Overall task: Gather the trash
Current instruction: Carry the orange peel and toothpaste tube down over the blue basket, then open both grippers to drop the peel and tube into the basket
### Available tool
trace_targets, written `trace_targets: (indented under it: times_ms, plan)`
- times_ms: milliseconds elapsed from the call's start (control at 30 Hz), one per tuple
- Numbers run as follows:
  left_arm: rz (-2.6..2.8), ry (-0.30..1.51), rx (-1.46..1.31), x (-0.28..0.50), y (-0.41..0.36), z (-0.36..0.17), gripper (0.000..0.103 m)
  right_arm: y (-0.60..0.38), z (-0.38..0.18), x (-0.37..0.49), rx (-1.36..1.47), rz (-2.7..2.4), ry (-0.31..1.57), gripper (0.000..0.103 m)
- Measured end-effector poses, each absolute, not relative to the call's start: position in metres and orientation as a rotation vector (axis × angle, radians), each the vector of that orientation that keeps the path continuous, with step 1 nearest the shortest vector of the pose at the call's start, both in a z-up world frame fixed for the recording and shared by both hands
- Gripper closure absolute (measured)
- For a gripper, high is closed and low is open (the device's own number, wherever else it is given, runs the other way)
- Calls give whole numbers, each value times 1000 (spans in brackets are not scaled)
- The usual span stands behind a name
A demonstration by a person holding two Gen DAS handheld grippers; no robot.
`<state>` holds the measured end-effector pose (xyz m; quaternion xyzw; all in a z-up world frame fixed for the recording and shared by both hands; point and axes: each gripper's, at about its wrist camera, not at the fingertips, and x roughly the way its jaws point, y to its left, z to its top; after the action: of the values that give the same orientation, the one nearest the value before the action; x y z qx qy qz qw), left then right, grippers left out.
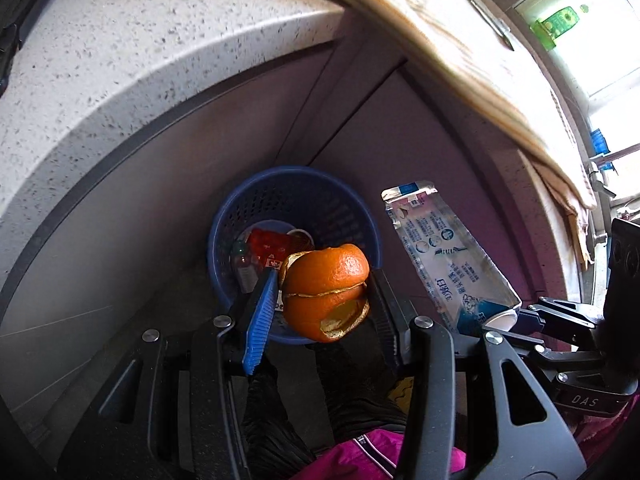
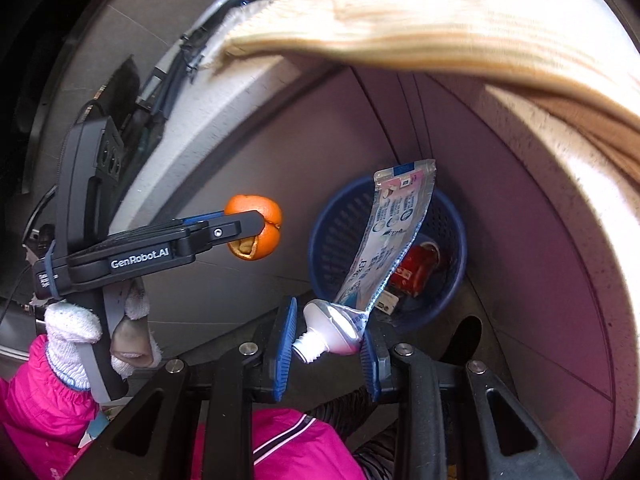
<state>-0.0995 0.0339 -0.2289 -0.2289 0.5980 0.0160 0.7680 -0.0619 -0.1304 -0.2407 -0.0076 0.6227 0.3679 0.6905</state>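
My left gripper (image 1: 324,280) is shut on an orange peel (image 1: 326,292) that still has the shape of a whole fruit. It hangs over the near rim of a blue mesh basket (image 1: 224,232) standing on the floor. My right gripper (image 2: 330,328) is shut on the cap end of a flattened toothpaste tube (image 2: 392,240), whose crimped tail points up over the blue basket (image 2: 452,240). In the right wrist view the left gripper (image 2: 256,220) holds the orange peel (image 2: 260,236) left of the basket. In the left wrist view the tube (image 1: 444,256) stands right of the basket.
A red packet (image 1: 268,248), a white cup and a small bottle lie in the basket. Behind it are grey cabinet doors (image 1: 360,128) under a speckled white countertop (image 1: 120,60). A wooden board (image 2: 460,20) overhangs above. A white-gloved hand (image 2: 76,332) with a pink sleeve holds the left gripper.
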Motion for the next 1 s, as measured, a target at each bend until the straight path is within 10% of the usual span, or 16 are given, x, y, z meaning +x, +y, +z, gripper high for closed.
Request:
trace_targets:
  times_ms: [1000]
  plan:
    - [49,1322,-463,-90,24,-237,49,-116,-271,-31,-47,771,1426,57]
